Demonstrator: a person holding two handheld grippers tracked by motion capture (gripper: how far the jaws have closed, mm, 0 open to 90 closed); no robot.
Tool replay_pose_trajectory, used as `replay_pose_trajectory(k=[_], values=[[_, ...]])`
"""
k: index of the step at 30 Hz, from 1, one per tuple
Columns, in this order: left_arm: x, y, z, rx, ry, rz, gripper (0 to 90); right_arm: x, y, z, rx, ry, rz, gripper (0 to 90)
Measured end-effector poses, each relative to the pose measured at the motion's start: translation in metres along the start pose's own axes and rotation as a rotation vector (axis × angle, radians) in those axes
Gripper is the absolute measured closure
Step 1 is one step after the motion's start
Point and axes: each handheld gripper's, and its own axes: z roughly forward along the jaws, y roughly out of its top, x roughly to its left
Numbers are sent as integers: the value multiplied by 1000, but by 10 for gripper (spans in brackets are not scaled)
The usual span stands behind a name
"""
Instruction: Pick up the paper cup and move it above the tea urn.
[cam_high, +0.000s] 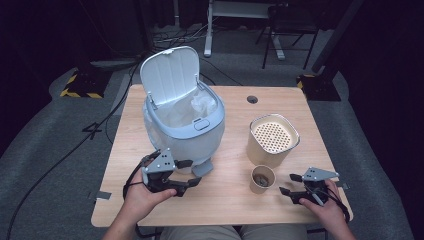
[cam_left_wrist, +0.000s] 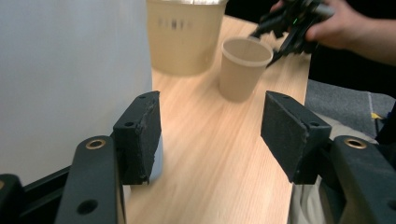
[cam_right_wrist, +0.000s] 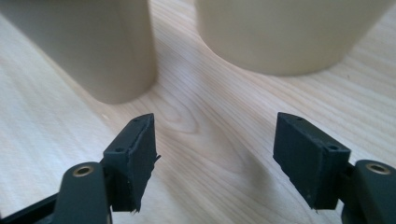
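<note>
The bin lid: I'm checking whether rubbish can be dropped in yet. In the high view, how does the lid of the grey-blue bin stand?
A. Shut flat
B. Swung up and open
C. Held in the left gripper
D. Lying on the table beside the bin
B. The lid stands raised at the back of the bin, showing the white bag liner inside.

no text, label, brand, number or sign can be read in any view. the tall beige container (cam_left_wrist: 186, 35) carries a short row of dark marks near its rim in the left gripper view, too blurred to make out. the yellow and black stripes (cam_high: 79, 93) on the floor base at the far left carry no wording.
</note>
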Motion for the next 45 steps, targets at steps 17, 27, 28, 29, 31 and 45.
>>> replay_pose_trajectory(k=[17, 27, 28, 29, 31, 45], values=[[24, -68, 27, 196, 96, -115, 336, 9, 9, -17, -23, 68, 19, 302], [29, -90, 36, 281, 206, -175, 294, 15, 17, -8, -25, 76, -18, 237], [29, -91, 36, 288, 218, -178, 285, 16, 18, -7, -29, 73, -17, 201], [29, -91, 36, 288, 218, -178, 279, 17, 18, -7, -29, 71, -18, 175], [30, -93, 38, 275, 236, -173, 255, 19, 19, -6, -29, 71, -24, 157], [29, -95, 46, 274, 280, -111, 182, 37, 28, 11, -36, 73, -75, 159]])
